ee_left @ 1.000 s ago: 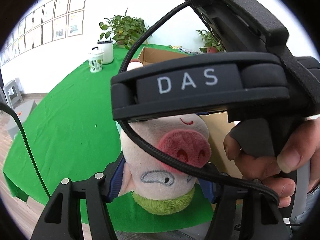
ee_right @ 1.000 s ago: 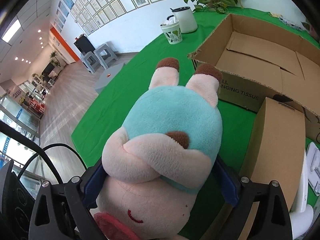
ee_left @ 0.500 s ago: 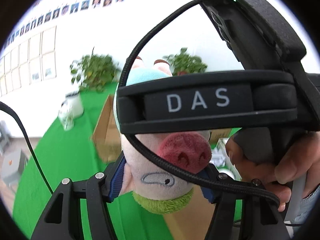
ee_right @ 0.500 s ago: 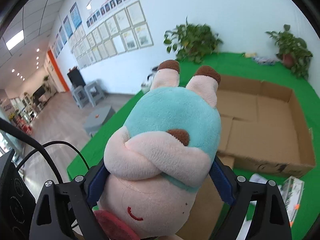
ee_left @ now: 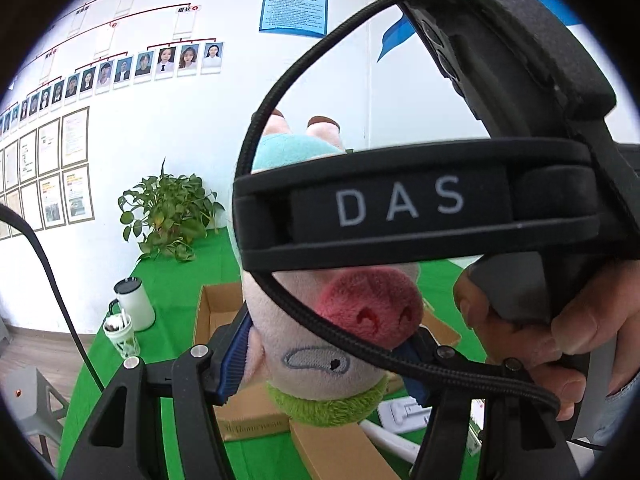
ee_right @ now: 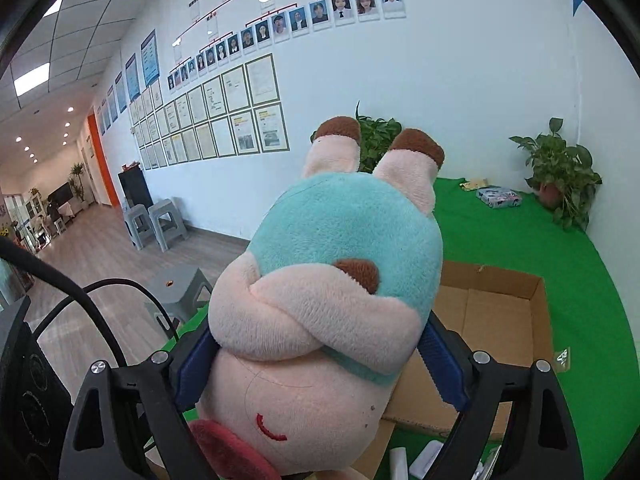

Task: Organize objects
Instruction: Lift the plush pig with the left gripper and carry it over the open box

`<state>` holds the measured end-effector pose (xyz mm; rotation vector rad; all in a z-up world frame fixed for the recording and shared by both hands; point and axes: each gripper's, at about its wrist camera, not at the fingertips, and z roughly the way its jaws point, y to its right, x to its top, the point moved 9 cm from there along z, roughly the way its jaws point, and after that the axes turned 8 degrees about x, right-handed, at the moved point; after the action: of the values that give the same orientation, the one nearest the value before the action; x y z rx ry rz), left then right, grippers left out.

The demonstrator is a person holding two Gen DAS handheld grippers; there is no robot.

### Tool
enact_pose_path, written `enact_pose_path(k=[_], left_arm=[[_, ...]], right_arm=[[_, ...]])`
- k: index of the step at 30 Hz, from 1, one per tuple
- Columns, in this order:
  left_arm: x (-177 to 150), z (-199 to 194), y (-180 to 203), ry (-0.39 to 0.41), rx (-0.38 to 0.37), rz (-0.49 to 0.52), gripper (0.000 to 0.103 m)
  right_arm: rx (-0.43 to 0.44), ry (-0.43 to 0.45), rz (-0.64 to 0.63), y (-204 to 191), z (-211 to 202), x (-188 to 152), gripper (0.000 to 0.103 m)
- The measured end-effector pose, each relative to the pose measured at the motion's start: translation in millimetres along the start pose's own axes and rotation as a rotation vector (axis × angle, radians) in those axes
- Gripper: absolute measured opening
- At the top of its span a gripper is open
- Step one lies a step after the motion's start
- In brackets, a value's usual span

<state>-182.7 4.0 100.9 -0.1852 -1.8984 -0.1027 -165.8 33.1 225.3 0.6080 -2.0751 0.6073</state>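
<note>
Now | your left tool (ee_left: 320,364) clamps the plush pig's (ee_right: 320,280) head | your right tool (ee_right: 316,364) clamps its body | cardboard box (ee_right: 496,320) below on green worktop (ee_right: 580,280)

Black device body in the person's right hand (ee_left: 536,340): "DAS" (ee_left: 400,204) in pale capitals on its front band, left wrist view.
Small brown carton (ee_left: 256,420) on the worktop: one printed line on its side, too small to read.
Blue wall poster (ee_left: 294,2): dense lines of text, not legible.
Framed sheets (ee_right: 224,112) and wall chart of portraits (ee_right: 320,12): print too small to make out.
</note>
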Motion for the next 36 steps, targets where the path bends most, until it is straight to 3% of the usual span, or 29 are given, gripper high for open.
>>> enact_pose_path(k=[5,7,13,22,36], left_arm=[[17,13,-13,-0.01,-0.012,-0.014,0.062],[7,15,-17,-0.024,-0.019,-0.019,0.062],[-5,48,-42,-0.081,-0.03,-0.037,0.062],[-30,79,-54,-0.155,-0.023,-0.054,0.062],[-122,147,-83,-0.368,0.006,-0.107,0.061]], right_arm=[[-0.022,-0.003,-0.004,1,17,51,0.089],[-0.034,-0.01,-0.002,4,43,67,0.089],[-0.034,-0.055,0.027,20,106,75,0.088],[0.0,-0.118,0.072,39,196,41,0.088],[0.088,-0.307,0.206,91,336,-55,0.088]])
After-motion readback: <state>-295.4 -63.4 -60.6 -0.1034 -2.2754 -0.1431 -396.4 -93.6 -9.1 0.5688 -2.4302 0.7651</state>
